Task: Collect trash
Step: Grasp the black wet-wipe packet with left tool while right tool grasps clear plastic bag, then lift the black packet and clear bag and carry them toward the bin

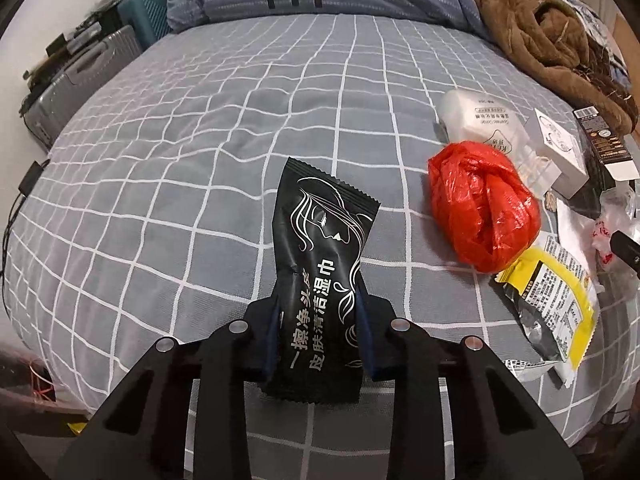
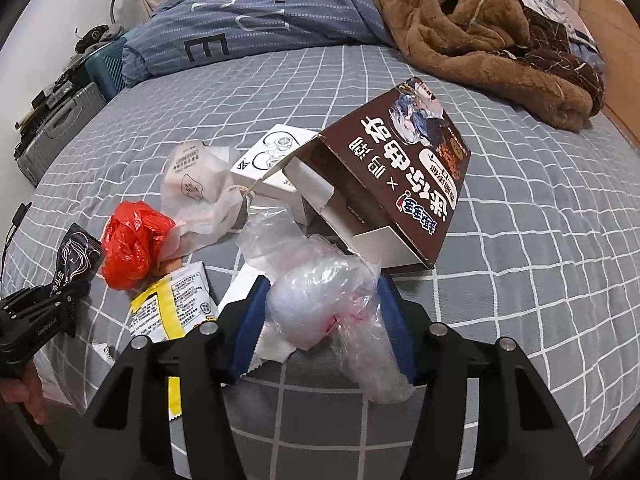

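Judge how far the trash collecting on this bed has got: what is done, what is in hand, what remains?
Done: nothing visibly binned; no bin shows. In hand: the left gripper is shut on a black wet-wipe sachet; the right gripper clamps a crumpled clear plastic bag. Left on the grey checked bedsheet: a red plastic bag, a yellow-edged wrapper, an open brown carton, a white box.

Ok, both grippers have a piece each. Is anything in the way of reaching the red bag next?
Nothing visible blocks it. The red bag sits on top of the bedsheet, open from above and from the left. The yellow wrapper and white pouch only lie beside it.
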Demonstrator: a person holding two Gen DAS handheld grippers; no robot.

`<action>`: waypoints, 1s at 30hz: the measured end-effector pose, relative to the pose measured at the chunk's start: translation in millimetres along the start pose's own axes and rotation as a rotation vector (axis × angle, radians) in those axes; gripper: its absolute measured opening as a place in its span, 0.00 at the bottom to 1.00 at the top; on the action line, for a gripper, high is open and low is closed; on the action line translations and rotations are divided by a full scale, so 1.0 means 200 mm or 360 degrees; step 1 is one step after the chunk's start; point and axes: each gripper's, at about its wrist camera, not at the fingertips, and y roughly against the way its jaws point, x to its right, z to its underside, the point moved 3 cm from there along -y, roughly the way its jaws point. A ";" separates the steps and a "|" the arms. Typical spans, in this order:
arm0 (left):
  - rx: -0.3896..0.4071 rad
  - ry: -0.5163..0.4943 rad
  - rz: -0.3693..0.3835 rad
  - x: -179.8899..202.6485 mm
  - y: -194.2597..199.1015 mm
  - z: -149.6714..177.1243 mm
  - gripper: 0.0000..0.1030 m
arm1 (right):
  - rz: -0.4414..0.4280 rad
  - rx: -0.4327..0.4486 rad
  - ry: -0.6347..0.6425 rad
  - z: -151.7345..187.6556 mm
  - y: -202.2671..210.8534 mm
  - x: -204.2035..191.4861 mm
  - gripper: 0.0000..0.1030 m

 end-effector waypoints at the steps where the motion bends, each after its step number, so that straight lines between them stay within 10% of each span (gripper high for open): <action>1: 0.0004 0.0001 0.0003 0.00 0.01 0.00 0.27 | -0.0001 0.0001 0.0000 0.00 0.00 0.00 0.52; 30: 0.0187 -0.0001 0.0230 0.15 0.36 0.06 0.20 | -0.0005 0.0131 -0.0014 0.07 0.33 0.02 0.52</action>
